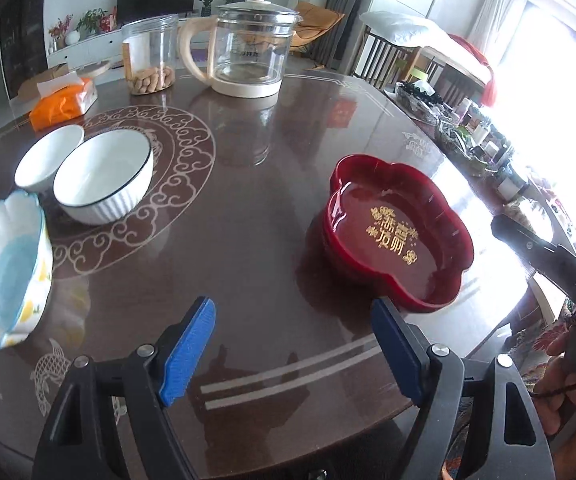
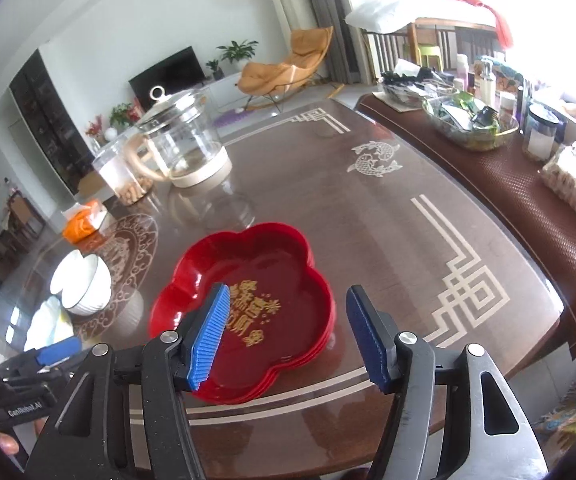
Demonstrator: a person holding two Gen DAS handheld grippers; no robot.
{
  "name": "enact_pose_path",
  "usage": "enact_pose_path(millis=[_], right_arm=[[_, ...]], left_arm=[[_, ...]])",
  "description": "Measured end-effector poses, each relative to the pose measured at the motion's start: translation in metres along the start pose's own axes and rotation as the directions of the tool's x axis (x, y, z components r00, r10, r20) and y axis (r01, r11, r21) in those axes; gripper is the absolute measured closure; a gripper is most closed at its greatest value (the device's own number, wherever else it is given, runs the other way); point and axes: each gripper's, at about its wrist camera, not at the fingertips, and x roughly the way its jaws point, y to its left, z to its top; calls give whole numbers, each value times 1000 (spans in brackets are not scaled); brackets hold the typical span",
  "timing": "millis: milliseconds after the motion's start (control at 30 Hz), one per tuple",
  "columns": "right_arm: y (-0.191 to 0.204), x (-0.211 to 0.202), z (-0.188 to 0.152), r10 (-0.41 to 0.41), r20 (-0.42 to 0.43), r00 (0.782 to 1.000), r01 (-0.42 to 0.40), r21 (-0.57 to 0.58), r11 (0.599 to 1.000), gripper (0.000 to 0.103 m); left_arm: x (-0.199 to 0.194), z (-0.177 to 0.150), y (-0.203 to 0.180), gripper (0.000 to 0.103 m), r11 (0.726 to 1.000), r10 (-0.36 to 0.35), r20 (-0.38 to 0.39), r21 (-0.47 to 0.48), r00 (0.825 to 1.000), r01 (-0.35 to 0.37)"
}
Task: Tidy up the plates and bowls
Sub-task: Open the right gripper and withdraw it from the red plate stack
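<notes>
Glossy brown patterned bench, stacked red flower-shaped plastic plates at its near edge, ribbed white bowl well left of them, smaller white bowl touching it, my left fingers and right fingers apart, empty.

Glossy red plastic plates on a glossy, reflective table.

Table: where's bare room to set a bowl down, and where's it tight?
Free: the table between the ribbed white bowl and the red plate stack, running back to the glass kettle; also right of the red stack toward the fish motif. Crowded: the left edge, where the small white bowl, ribbed bowl and scalloped blue bowl cluster.
</notes>
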Motion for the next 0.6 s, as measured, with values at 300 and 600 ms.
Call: enact_pose_path(millis=[300, 600], right_arm=[[100, 8, -63, 159, -68, 985, -171, -233, 957, 38], [157, 15, -91, 238, -183, 954, -291, -367, 884, 38]], left_arm=[[-35, -48, 61, 23, 990, 118, 44, -81, 992, -114], [-67, -69, 133, 23, 957, 180, 79, -244, 981, -156]])
